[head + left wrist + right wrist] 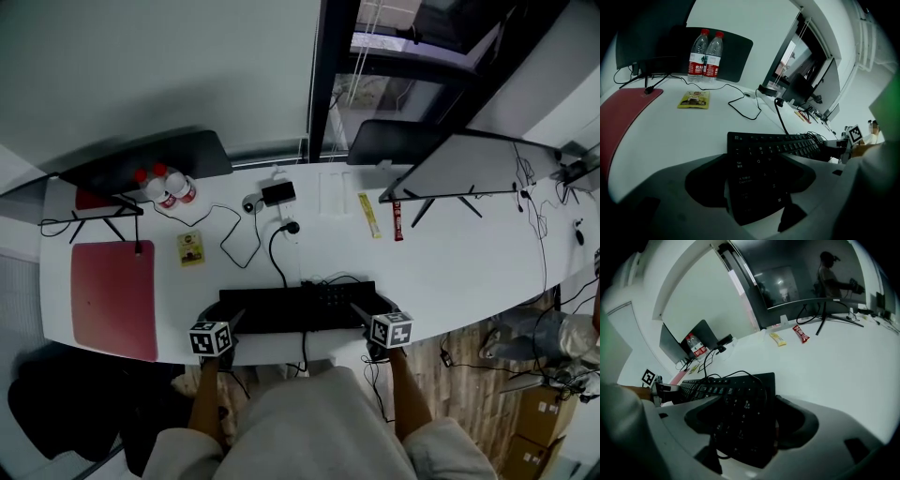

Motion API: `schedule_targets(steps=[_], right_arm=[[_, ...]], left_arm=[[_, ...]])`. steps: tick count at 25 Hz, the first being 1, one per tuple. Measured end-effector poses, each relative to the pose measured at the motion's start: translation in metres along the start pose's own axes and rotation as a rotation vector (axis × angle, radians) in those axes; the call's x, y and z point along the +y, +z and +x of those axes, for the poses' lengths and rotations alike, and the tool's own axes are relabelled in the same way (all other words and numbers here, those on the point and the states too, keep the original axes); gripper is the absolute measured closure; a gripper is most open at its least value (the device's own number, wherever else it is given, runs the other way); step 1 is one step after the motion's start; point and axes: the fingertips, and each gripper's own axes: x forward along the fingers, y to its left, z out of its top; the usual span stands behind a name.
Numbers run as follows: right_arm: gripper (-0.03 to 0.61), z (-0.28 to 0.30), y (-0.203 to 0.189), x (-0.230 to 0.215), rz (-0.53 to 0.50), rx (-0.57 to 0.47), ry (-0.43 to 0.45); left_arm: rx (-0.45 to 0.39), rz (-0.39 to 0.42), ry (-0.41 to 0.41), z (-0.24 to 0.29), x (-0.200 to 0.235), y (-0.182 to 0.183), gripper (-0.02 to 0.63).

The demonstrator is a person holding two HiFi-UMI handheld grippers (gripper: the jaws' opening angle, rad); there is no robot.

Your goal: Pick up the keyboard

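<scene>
**Long white desk (450, 253): flat black plastic keyboard (295, 307) gripped at both ends**

Close to the desk's front edge lies the keyboard. The left gripper (232, 319) is clamped on its left end and the right gripper (362, 313) on its right end. A thin black cable (740, 374) lies across the keys there.

The keyboard (298, 307) lies along the table's (450, 262) near edge, its ends between my left tongs (234, 319) and right tongs (361, 314). The desk mat (112, 295) lies to its left, with two water bottles (169, 187) behind the mat.
</scene>
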Motion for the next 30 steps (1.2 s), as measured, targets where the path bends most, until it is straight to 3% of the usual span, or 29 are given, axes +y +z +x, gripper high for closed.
schedule_targets(steps=[20,30], right_arm=[[0.229,-0.014,0.007,0.01,-0.034,-0.022,-0.045],[0.226,-0.032,0.059,0.032,-0.09,-0.117,-0.042]], left_arm=[[-0.032,0.007,0.024,-0.013,-0.004,0.0,0.301],[-0.124,0.039,0.03,-0.04,-0.009,0.046,0.301]])
